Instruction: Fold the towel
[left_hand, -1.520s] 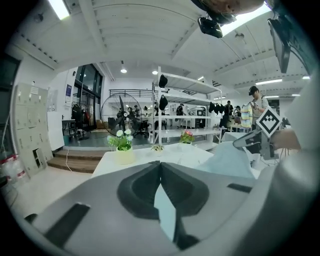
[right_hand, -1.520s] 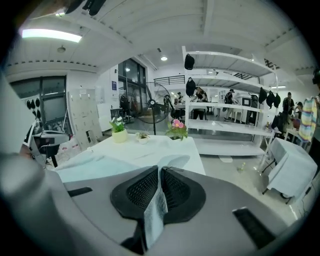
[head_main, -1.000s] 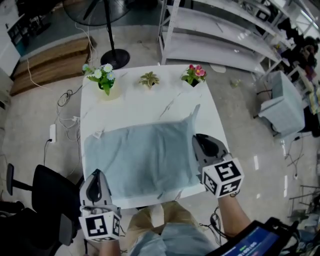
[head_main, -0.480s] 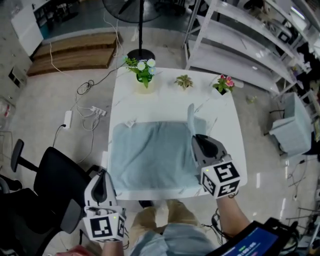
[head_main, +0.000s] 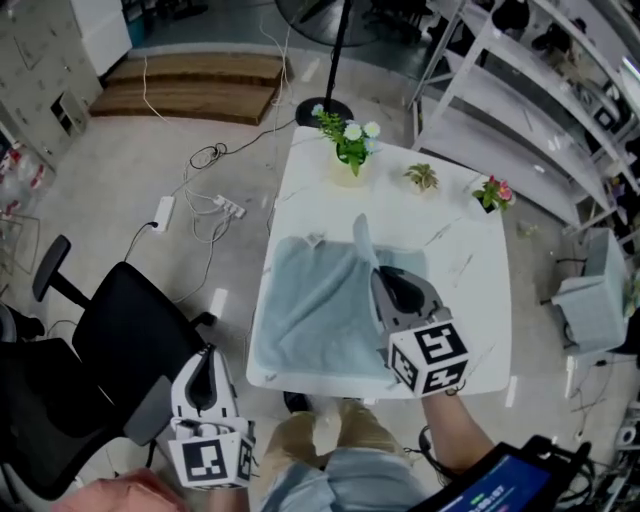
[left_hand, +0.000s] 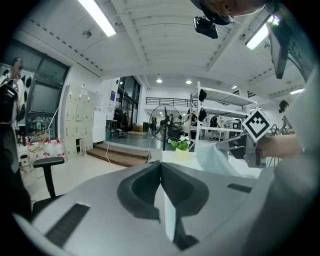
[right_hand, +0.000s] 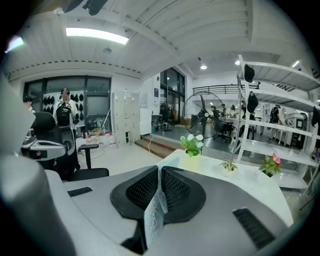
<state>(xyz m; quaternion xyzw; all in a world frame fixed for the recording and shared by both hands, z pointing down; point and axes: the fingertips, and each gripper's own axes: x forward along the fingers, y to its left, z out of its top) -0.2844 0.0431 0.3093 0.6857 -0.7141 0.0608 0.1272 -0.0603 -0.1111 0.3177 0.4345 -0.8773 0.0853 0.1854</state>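
Sitting at the far left, on the floor, is a black office chair, and just right of it the left claw hangs off the worktop's near left corner, over the floor and apart from the cloth. In the left gripper view this claw has its two halves pressed together; a pale sliver shows low in the seam, and I cannot tell what it is. Next comes the white worktop, where the pale blue towel lies spread over the left and middle part, its near edge close to the worktop's front edge. The towel's right side is lifted off the surface: a corner flap stands up and leans toward the left, running into the right claw, which hovers above the cloth. The right gripper view shows that claw pinching a thin fold of textured towel fabric that hangs down between its halves. Along the far edge of the worktop stand a white-flowered plant, a small green plant and a pink-flowered plant. White shelving fills the floor to the right.
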